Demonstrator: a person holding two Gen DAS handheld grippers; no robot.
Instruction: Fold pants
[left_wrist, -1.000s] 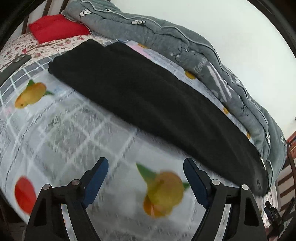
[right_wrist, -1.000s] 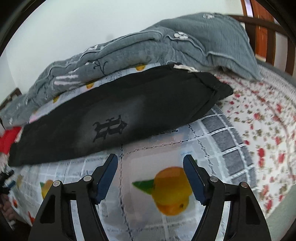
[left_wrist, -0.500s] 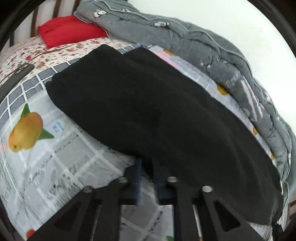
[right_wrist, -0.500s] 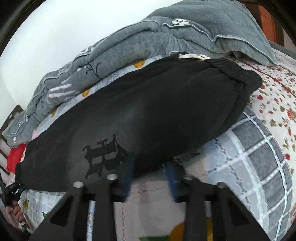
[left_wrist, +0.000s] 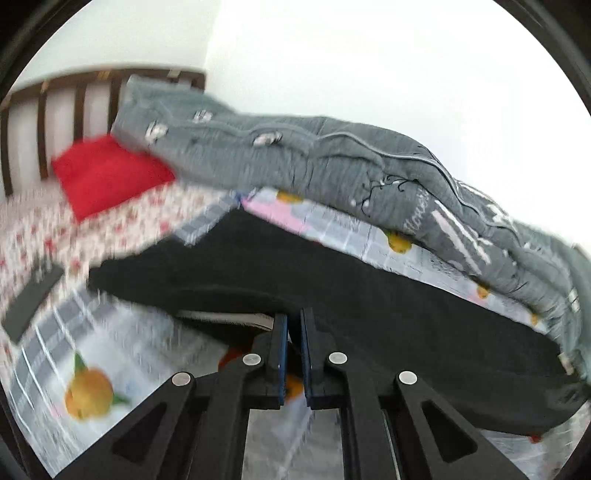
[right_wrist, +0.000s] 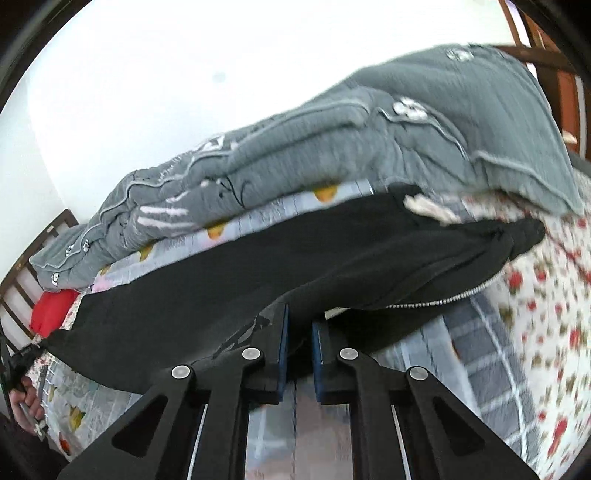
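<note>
Black pants (left_wrist: 332, 291) lie lengthwise across the bed, folded leg on leg. My left gripper (left_wrist: 293, 325) is shut on their near edge and holds it lifted off the fruit-print sheet (left_wrist: 88, 395). In the right wrist view the pants (right_wrist: 295, 266) stretch from the waistband with a white drawstring (right_wrist: 424, 206) to the far legs. My right gripper (right_wrist: 300, 325) is shut on the near edge beside a dark printed logo (right_wrist: 243, 332), also raised above the sheet.
A rolled grey quilt (left_wrist: 332, 166) lies along the wall behind the pants, also in the right wrist view (right_wrist: 332, 140). A red pillow (left_wrist: 107, 177) sits by the wooden headboard (left_wrist: 44, 110). A dark flat object (left_wrist: 29, 302) lies on the floral sheet.
Both grippers went from open above the sheet to the pants' near edge, closed on it, and have now lifted that edge up off the bed.
</note>
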